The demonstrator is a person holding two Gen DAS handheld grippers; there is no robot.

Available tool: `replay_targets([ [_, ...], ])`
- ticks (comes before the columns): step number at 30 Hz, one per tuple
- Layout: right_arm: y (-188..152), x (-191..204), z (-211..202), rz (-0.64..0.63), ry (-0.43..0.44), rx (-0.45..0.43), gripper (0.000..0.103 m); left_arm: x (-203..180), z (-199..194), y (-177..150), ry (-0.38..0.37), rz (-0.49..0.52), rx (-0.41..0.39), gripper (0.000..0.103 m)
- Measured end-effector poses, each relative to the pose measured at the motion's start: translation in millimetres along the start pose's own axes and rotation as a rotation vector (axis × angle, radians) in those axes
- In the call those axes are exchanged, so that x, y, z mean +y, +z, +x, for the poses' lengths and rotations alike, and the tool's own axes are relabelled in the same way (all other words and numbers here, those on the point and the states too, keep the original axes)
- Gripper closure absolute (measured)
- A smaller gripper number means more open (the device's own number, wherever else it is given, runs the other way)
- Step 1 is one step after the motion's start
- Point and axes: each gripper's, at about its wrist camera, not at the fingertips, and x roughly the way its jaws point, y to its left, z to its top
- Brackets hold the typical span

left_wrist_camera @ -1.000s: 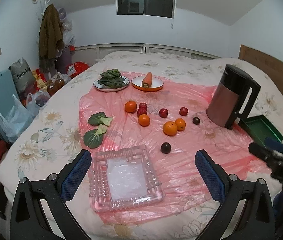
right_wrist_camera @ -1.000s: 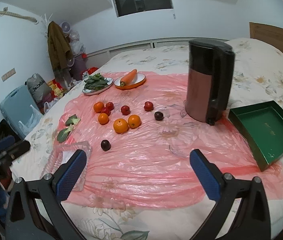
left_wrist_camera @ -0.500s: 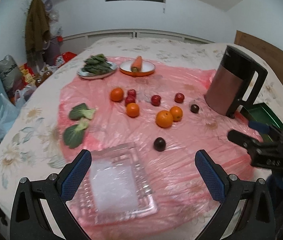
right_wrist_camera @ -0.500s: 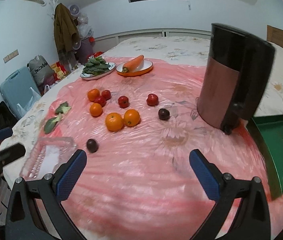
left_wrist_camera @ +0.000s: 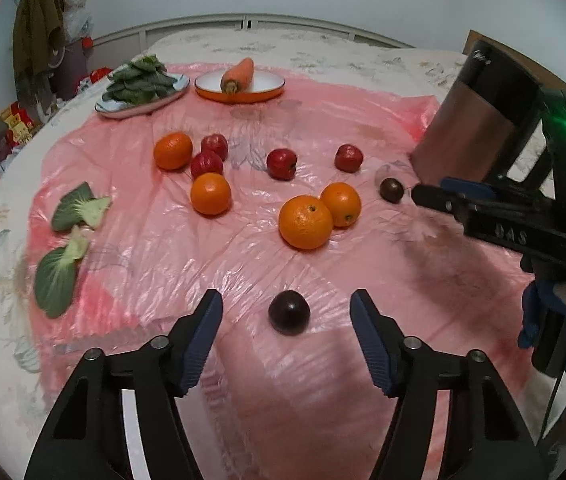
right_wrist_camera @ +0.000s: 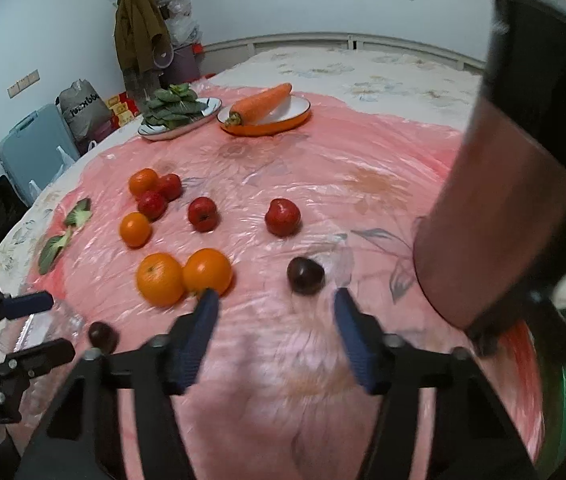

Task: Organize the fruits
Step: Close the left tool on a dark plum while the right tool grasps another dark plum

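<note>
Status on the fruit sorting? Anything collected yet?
Done: nothing; four oranges, four red fruits and both plums lie loose on the pink sheet.
In hand: nothing gripped. Left gripper has just been closing around the near dark plum, pads not touching. Right gripper, also closing, nears the far plum.
Left: all ten fruits.

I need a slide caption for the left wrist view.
Open left gripper, jaws just closing, around a dark round plum on pink plastic sheet.
</note>
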Motion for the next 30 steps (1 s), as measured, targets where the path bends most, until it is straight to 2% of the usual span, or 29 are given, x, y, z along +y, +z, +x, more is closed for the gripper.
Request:
replay_targets([
  [3, 8, -7, 17, 0.0, 0.005, 0.011, 0.026, 3, 13, 1, 0.009, -0.008, 0.015, 0.046],
  [5, 12, -9, 27, -0.01, 0.002, 0.016, 0.026, 6, 19, 3, -0.014, -0.025, 0.03, 0.05],
  [8, 15, -12, 41, -0.021, -0.005, 0.037, 0.035, 6, 23, 5, -0.026, -0.033, 0.045, 0.052],
  [9, 15, -13, 46, -0.025, -0.007, 0.045, 0.036, 6, 26, 6, -0.023, -0.032, 0.057, 0.053],
  [11, 14, -13, 52, -0.037, -0.014, 0.061, 0.036, 6, 29, 6, -0.033, -0.032, 0.086, 0.063],
  [15, 12, -11, 61, -0.048, -0.024, 0.084, 0.042, 7, 39, 5, -0.034, -0.052, 0.143, 0.069],
  [18, 10, -11, 67, -0.054, -0.029, 0.098, 0.043, 2, 44, 5, -0.031, -0.042, 0.168, 0.071],
  [22, 9, -13, 70, -0.046, -0.02, 0.108, 0.043, -5, 49, 5, -0.032, -0.015, 0.193, 0.079],
  [25, 9, -16, 70, -0.029, -0.006, 0.102, 0.046, -5, 48, 6, -0.033, -0.009, 0.188, 0.08],
  [26, 10, -17, 69, -0.023, -0.007, 0.098, 0.057, -4, 47, 5, -0.039, -0.011, 0.183, 0.08],
  [27, 10, -19, 68, -0.013, -0.007, 0.094, 0.064, -4, 45, 5, -0.045, -0.013, 0.178, 0.08],
  [30, 10, -26, 61, 0.024, 0.007, 0.069, 0.07, -2, 38, 2, -0.057, -0.022, 0.159, 0.08],
])
